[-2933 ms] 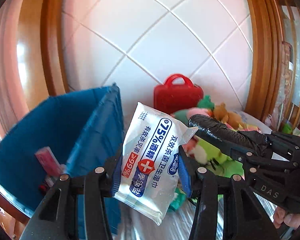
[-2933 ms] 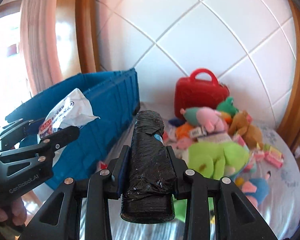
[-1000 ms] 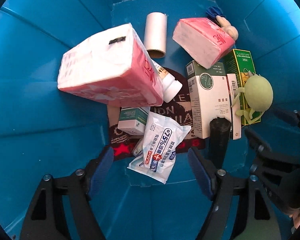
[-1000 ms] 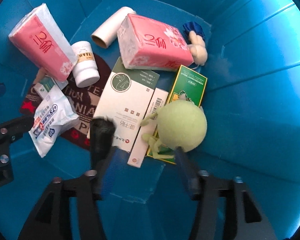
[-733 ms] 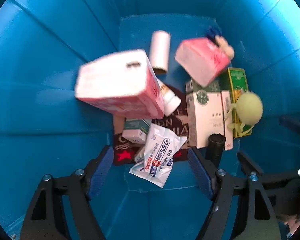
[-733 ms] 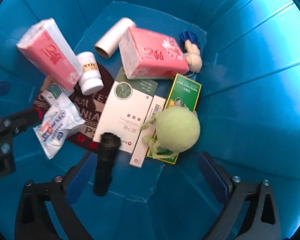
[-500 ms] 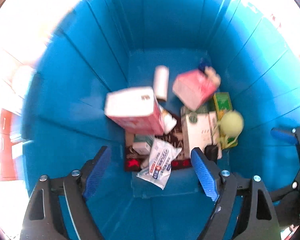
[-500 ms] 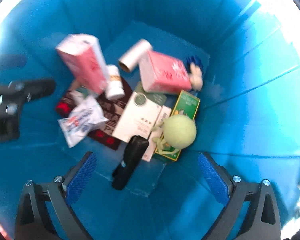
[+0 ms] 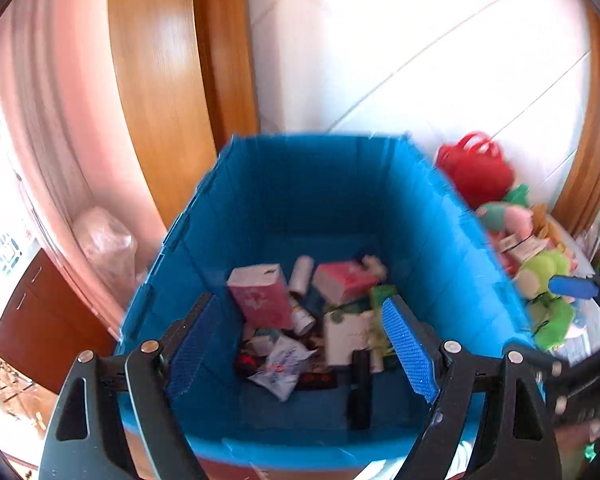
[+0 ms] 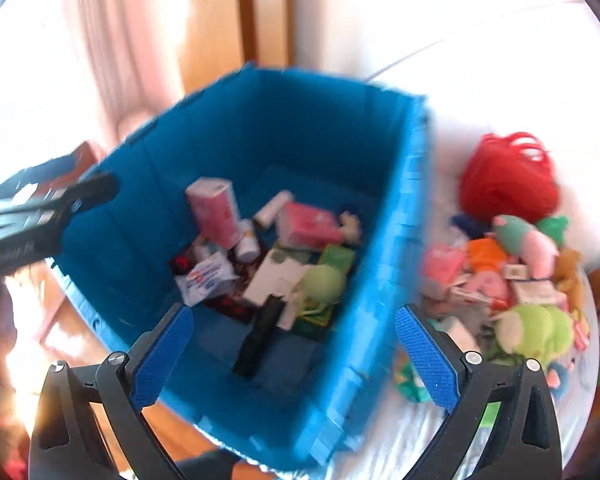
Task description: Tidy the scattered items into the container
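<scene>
White tiled wall behind blue bin point(image 9: 451, 240); wipes pack point(image 9: 282, 368) and black roll point(image 10: 258, 338) lying inside. Left gripper point(image 9: 300, 352) still opening, empty; right gripper point(image 10: 294, 356) gaping fully, empty.

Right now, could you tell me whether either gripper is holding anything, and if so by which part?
Nothing is held. The left gripper, jaws opening, and the right gripper, jaws wide, are both empty above the blue bin; the wipes pack and black roll lie inside.

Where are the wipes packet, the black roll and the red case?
wipes packet point(image 10: 206, 278), right wrist view, on its printed face, in the blue bin.
black roll point(image 10: 260, 336), right wrist view, mid-length, on the bin floor.
red case point(image 9: 477, 168), left wrist view, on its blurred body, outside the bin.
</scene>
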